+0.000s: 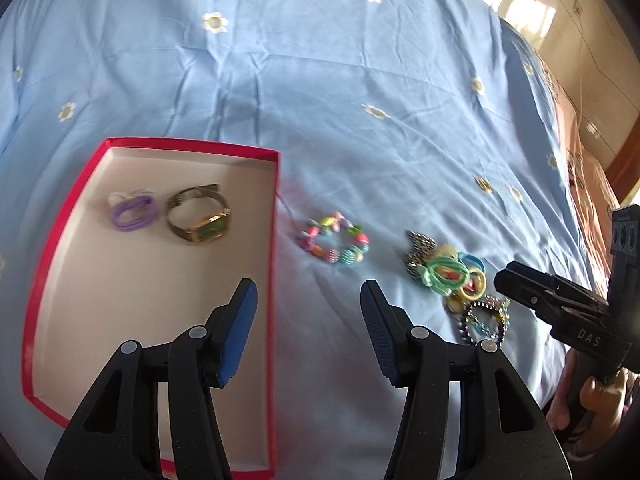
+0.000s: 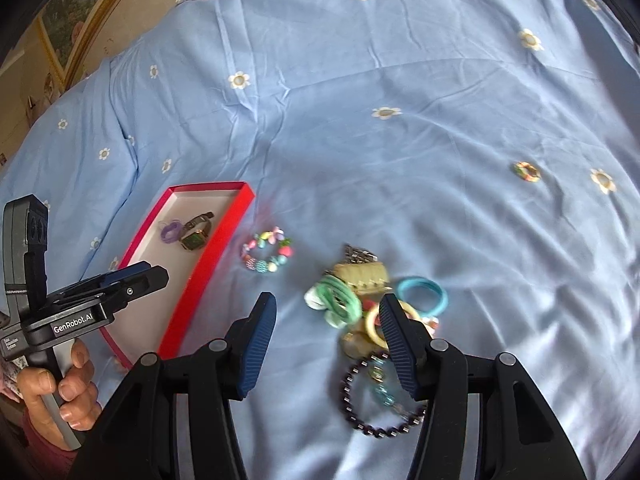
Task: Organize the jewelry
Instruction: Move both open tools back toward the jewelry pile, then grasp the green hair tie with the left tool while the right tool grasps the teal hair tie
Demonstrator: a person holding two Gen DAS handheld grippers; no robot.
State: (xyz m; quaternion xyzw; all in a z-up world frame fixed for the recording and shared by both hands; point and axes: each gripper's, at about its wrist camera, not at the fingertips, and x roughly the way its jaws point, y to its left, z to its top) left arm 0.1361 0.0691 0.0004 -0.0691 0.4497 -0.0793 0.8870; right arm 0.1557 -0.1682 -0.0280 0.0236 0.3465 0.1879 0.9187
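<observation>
A red box (image 1: 56,236) with a white inside lies on the blue sheet and holds a purple hair tie (image 1: 132,210) and a gold watch (image 1: 198,220); the box also shows in the right wrist view (image 2: 224,240). A colourful bead bracelet (image 1: 334,240) lies just right of the box. A heap of hair ties and bracelets (image 2: 360,304) lies further right, with a dark bead bracelet (image 2: 372,400) nearest. My left gripper (image 1: 308,328) is open and empty over the box's right rim. My right gripper (image 2: 328,344) is open and empty, above the heap.
A small ring (image 2: 527,171) lies alone on the sheet at the far right. The blue flowered sheet (image 1: 320,80) spreads wide behind the jewelry. The bed edge and tiled floor (image 1: 592,40) are at the right.
</observation>
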